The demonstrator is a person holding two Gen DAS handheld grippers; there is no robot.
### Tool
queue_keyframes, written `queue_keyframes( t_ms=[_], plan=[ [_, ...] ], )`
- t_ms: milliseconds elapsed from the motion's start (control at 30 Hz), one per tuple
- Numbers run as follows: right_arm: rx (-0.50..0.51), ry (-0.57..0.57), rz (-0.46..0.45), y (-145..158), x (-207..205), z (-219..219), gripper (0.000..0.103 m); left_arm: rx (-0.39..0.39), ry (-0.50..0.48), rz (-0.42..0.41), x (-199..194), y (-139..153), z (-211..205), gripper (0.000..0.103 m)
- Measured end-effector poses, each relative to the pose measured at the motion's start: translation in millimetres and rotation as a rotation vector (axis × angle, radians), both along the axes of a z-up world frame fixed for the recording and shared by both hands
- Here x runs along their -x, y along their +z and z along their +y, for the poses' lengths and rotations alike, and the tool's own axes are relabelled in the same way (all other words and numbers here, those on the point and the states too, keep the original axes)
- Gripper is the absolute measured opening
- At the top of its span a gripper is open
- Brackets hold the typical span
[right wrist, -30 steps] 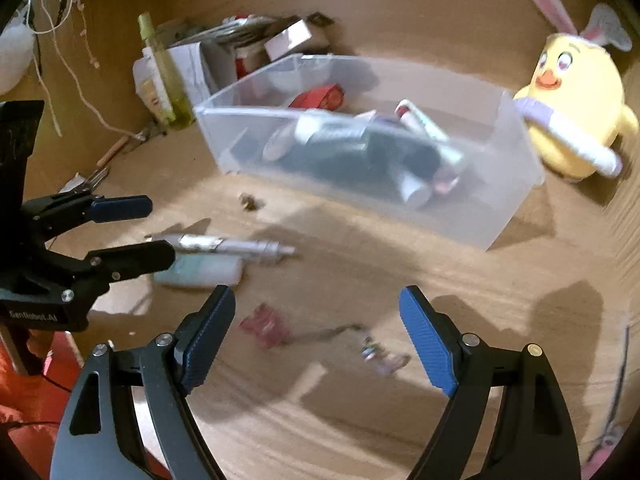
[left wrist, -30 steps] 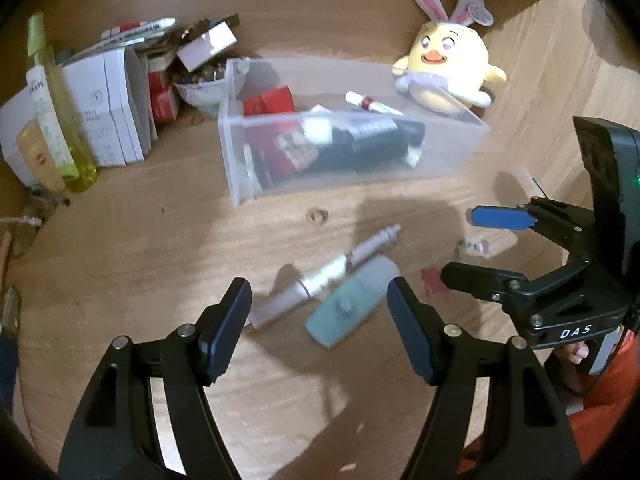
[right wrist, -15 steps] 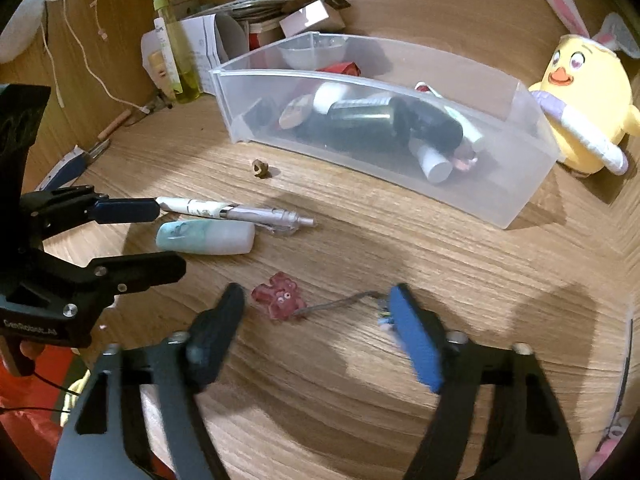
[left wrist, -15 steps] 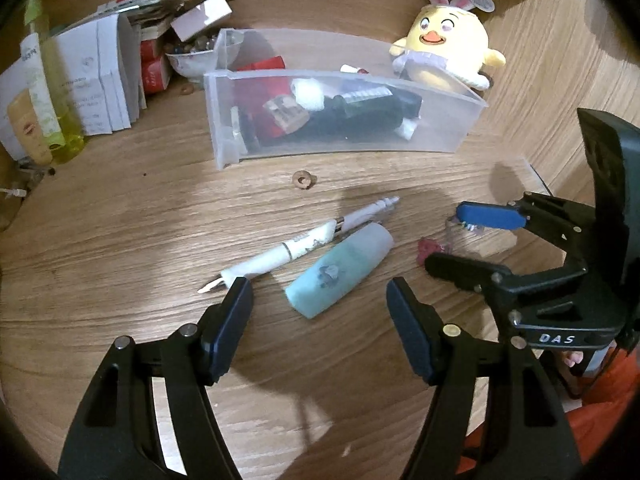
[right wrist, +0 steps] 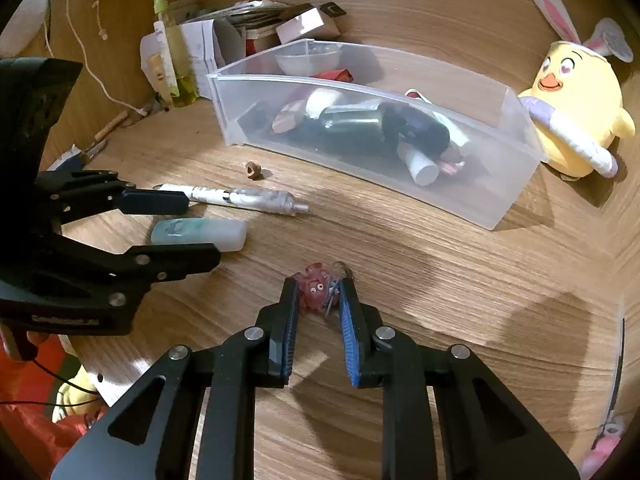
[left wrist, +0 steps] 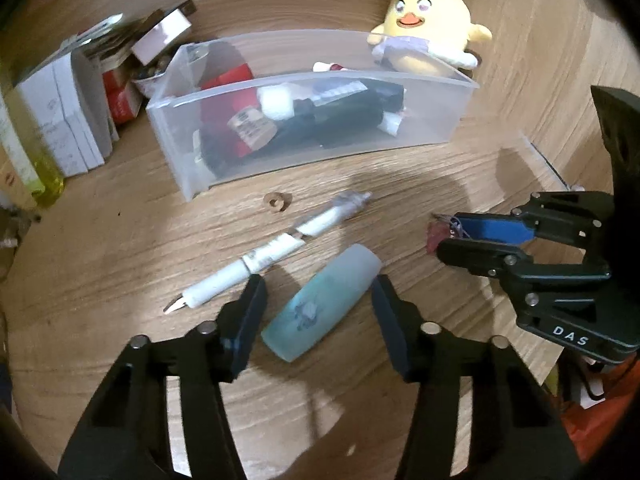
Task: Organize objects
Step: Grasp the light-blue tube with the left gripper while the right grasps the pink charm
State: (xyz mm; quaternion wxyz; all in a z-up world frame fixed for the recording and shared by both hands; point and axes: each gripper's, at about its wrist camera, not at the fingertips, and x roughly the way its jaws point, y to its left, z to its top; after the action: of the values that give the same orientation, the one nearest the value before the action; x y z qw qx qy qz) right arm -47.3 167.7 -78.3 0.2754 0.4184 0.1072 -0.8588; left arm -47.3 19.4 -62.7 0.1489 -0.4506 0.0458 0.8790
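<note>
A teal tube [left wrist: 320,304] lies on the wooden table between the open fingers of my left gripper [left wrist: 318,292], which sits low around it; it also shows in the right wrist view [right wrist: 200,232]. A white pen [left wrist: 272,250] lies just beyond it. My right gripper [right wrist: 319,292] is shut on a small red keychain charm [right wrist: 316,286] on the table; the charm shows in the left wrist view [left wrist: 438,232]. A clear plastic bin [left wrist: 312,152] holds bottles and tubes.
A yellow chick plush [left wrist: 424,36] stands behind the bin's right end. White boxes [left wrist: 64,116], a yellow bottle [right wrist: 176,48] and clutter stand at the back left. A small brown ring [left wrist: 275,202] lies in front of the bin.
My right gripper has closed from wide open onto the red charm. My left gripper has moved forward and down so its fingers straddle the teal tube.
</note>
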Motion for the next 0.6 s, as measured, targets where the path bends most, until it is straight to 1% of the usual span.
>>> queue_keyframes(
  t_ms=[67, 100, 167, 400, 600],
  plan=[
    [0.014, -0.004, -0.010, 0, 1, 2, 0.018, 0.017, -0.018, 0.009, -1, 0, 3, 0.036],
    [0.018, -0.007, -0.011, 1, 0, 4, 0.018, 0.024, -0.024, 0.015, -2, 0, 4, 0.034],
    [0.024, -0.014, -0.009, 2, 1, 5, 0.018, 0.038, -0.019, 0.028, -2, -1, 5, 0.025],
    [0.061, -0.034, 0.019, 15, 3, 11, 0.018, 0.002, 0.003, 0.021, -3, 0, 2, 0.024],
    [0.085, -0.044, 0.056, 31, 4, 16, 0.018, -0.021, 0.023, 0.065, -8, 14, 1, 0.024]
  ],
)
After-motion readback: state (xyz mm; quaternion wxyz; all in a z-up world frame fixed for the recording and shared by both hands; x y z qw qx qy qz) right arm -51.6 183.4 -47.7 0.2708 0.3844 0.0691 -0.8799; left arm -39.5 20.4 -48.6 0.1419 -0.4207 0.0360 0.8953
